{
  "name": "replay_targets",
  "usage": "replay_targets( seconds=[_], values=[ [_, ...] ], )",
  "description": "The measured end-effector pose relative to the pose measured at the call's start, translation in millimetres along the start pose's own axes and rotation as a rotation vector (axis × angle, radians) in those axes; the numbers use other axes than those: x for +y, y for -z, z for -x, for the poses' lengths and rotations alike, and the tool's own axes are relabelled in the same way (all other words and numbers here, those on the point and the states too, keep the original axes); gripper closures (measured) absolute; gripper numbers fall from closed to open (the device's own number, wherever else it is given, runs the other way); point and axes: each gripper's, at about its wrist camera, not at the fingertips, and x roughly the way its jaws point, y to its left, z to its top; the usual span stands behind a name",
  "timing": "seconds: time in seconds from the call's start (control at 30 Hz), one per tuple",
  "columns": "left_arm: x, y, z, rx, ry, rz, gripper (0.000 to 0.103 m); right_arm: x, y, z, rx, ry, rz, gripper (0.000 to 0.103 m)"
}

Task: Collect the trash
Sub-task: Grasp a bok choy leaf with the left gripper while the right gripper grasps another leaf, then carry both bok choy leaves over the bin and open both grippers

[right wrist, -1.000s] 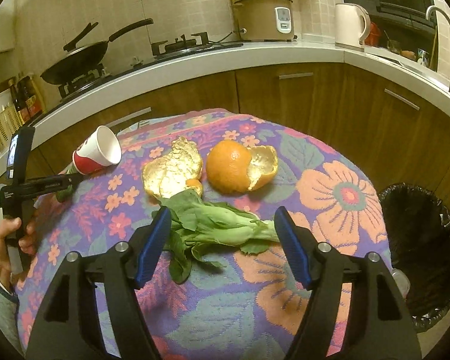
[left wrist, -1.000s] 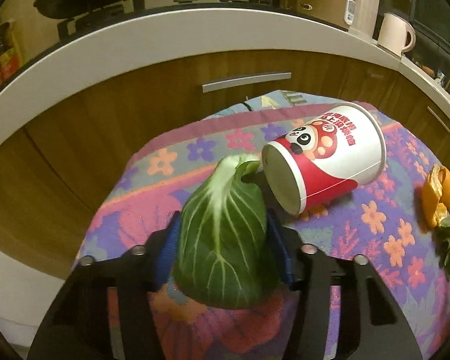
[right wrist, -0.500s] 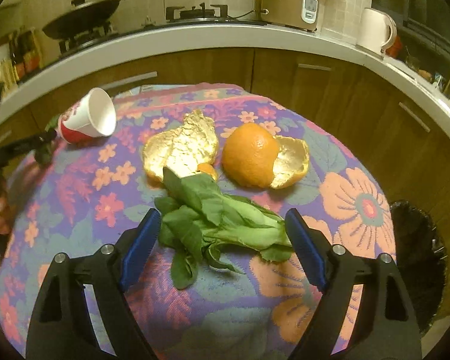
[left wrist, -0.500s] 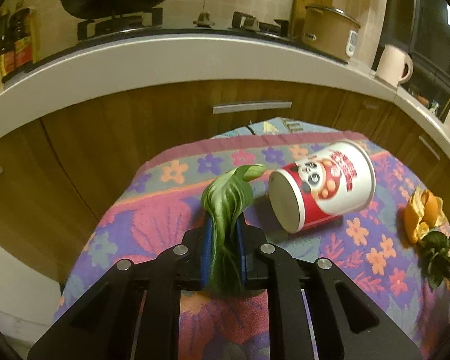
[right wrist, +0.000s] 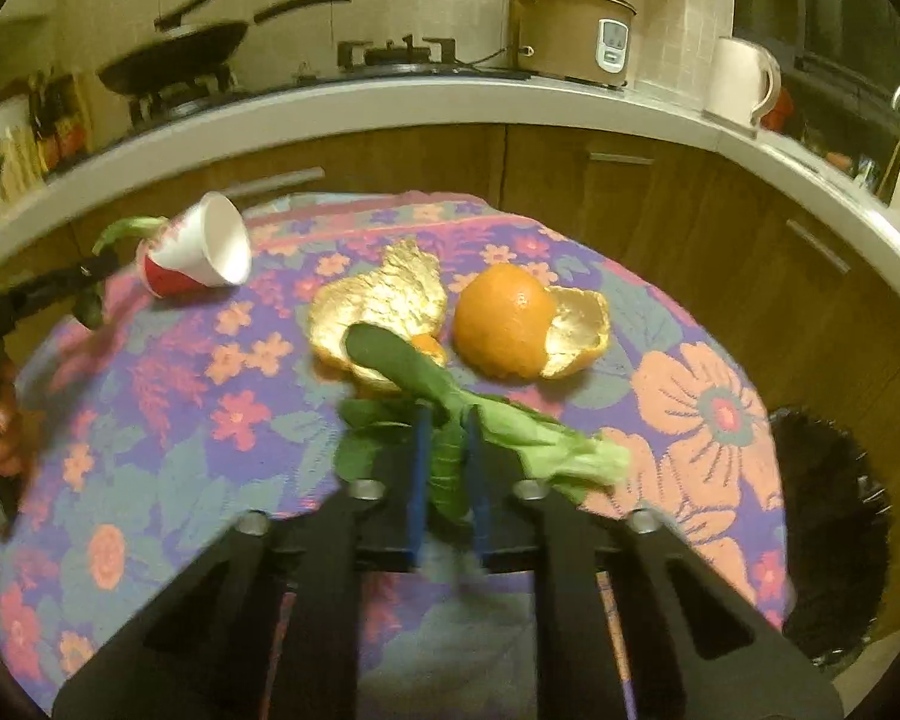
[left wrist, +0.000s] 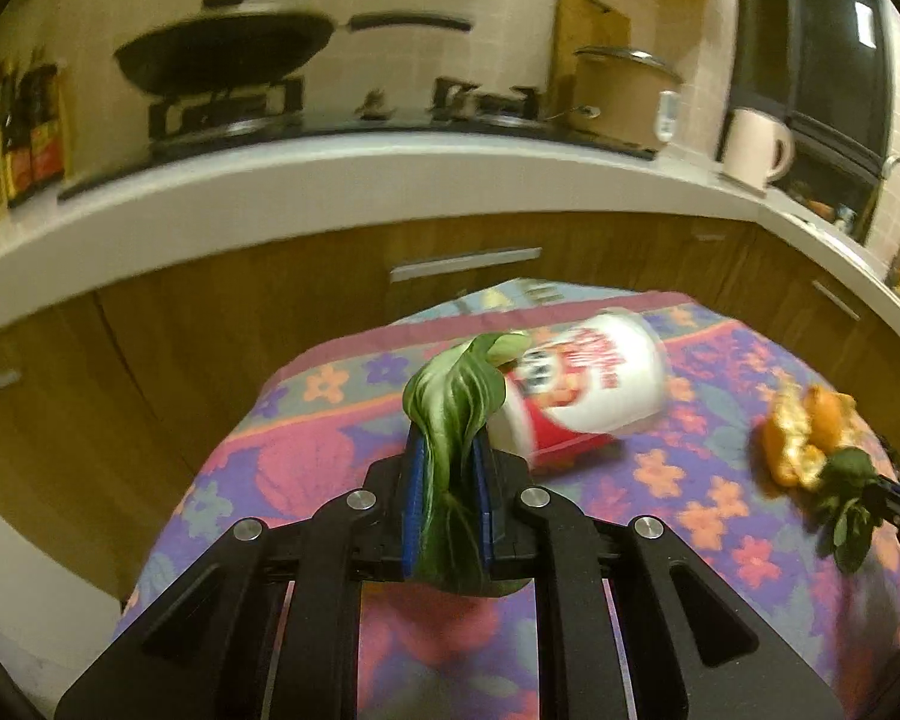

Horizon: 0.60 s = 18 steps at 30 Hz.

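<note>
My left gripper [left wrist: 447, 450] is shut on a green vegetable leaf [left wrist: 453, 402] and holds it above the flowered tablecloth [left wrist: 306, 468]. A red and white paper cup [left wrist: 582, 390] lies on its side just right of it. My right gripper [right wrist: 447, 426] is shut on a bunch of leafy greens [right wrist: 528, 432] at the middle of the table. Just beyond it lie orange peels [right wrist: 384, 300] and a partly peeled orange [right wrist: 501, 318]. The cup also shows at far left in the right wrist view [right wrist: 201, 252].
A black-lined trash bin [right wrist: 834, 534] stands on the floor right of the table. Wooden cabinets [left wrist: 210, 312] and a white counter [left wrist: 330, 180] with a pan, rice cooker [right wrist: 573, 33] and kettle [right wrist: 741, 81] curve behind.
My right gripper has come down and shut on the leafy greens. My left gripper shut on the leaf and has lifted it; the view has risen.
</note>
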Motion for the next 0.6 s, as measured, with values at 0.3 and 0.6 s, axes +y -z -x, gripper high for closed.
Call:
replay_targets(
  seconds=[0.3,0.6],
  values=[
    [-46.1,-16.0,47.3,-0.098,0.094,-0.056,0.091,-25.2,-5.8,42.2,-0.072,-0.086,-0.077,0.099],
    [-133.8,-23.9,69.6,-0.112,0.241,-0.164,0.091,-69.4,-15.9,86.2,-0.152,-0.073,-0.178,0.102]
  ],
)
